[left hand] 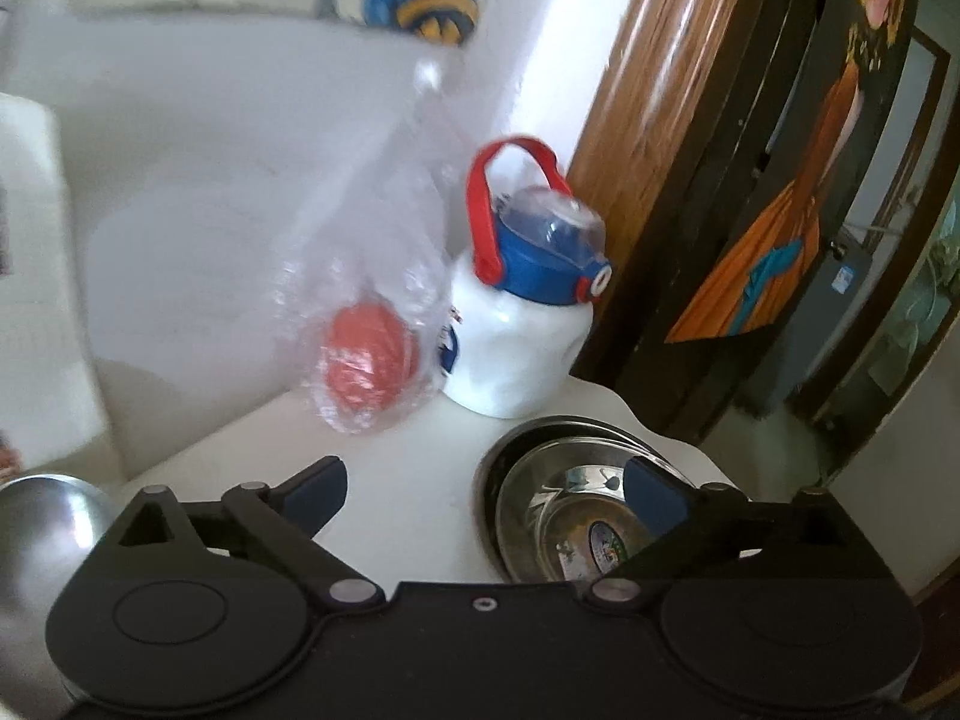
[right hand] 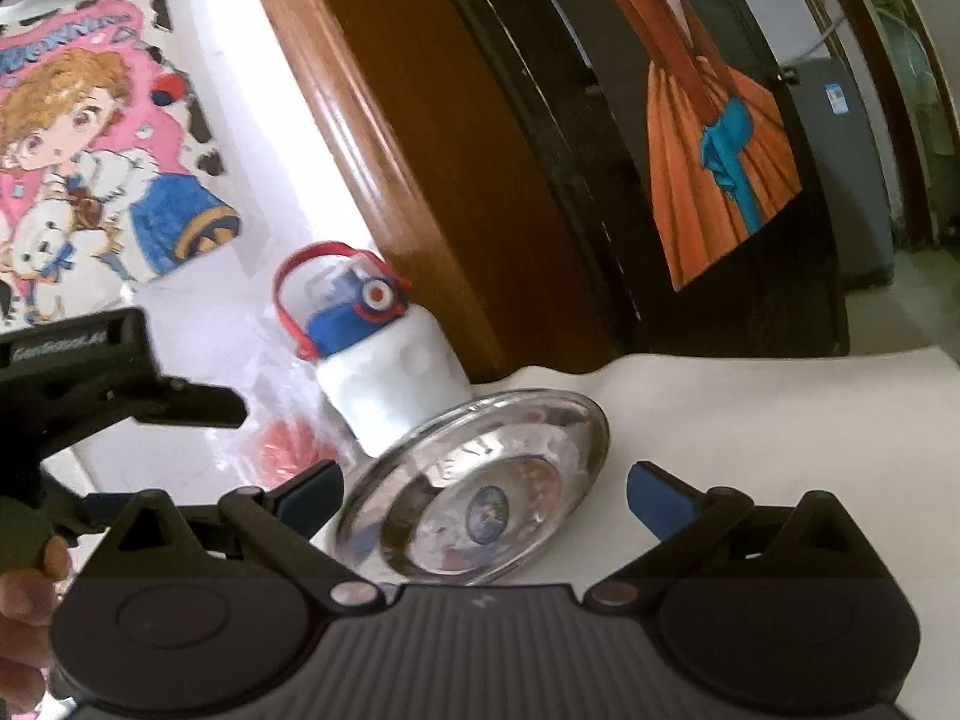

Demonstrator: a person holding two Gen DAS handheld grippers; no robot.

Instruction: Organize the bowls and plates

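White counter [right hand: 750, 420], far edge against wall: steel plates [right hand: 480, 492] stacked beside water bottle [right hand: 390, 378]. Both my tools, left tool [left hand: 486, 489] and right tool [right hand: 483, 489], wide open, empty. Risk: a slippery rim skidding into the bottle.

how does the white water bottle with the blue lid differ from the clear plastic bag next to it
The white water bottle with the blue lid is rigid and opaque; the clear plastic bag is crinkled and see-through, showing a red round thing inside. The bottle has a red loop handle; the bag tapers to a gathered top. Both are on the white table.
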